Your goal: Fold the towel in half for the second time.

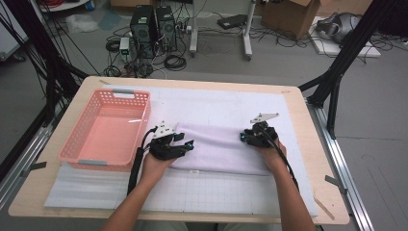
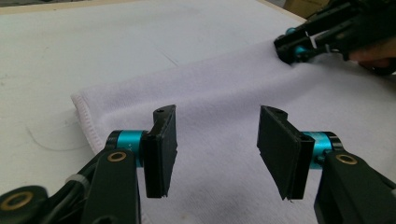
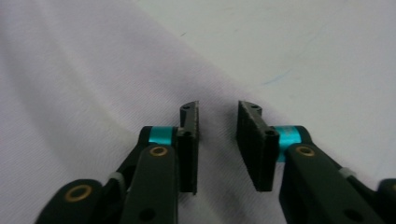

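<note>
1. lying flat on the white mat (image 1: pixel 226 103), a folded white towel (image 1: pixel 216 144) spans the middle of the table (image 1: pixel 315 159), long side running left to right
2. left gripper (image 1: pixel 188 145) sits over the towel's left end; in the left gripper view the left gripper (image 2: pixel 215 149) has its jaws standing wide apart above the cloth, with nothing clamped between them
3. towel (image 2: pixel 224 93) in that view shows a stitched hem at its left edge, just beyond the left jaw, with bare mat (image 2: pixel 116 42) past it
4. right gripper (image 1: pixel 244 138) sits at the towel's right end, jaws pointing left toward the other gripper; it also appears at the top right of the left gripper view, right gripper (image 2: pixel 292 49), tips touching the cloth
5. in the right gripper view the right gripper (image 3: pixel 217 140) has its jaws at a narrow gap, low over the towel (image 3: pixel 70 93) near its edge; cloth lies in the gap, and whether the pads press on it cannot be told
6. pink basket (image 1: pixel 77 144) stands on the left part of the table, just beside the left gripper and apart from the towel
7. both of the person's forearms enter from the near edge, one hand on each gripper
</note>
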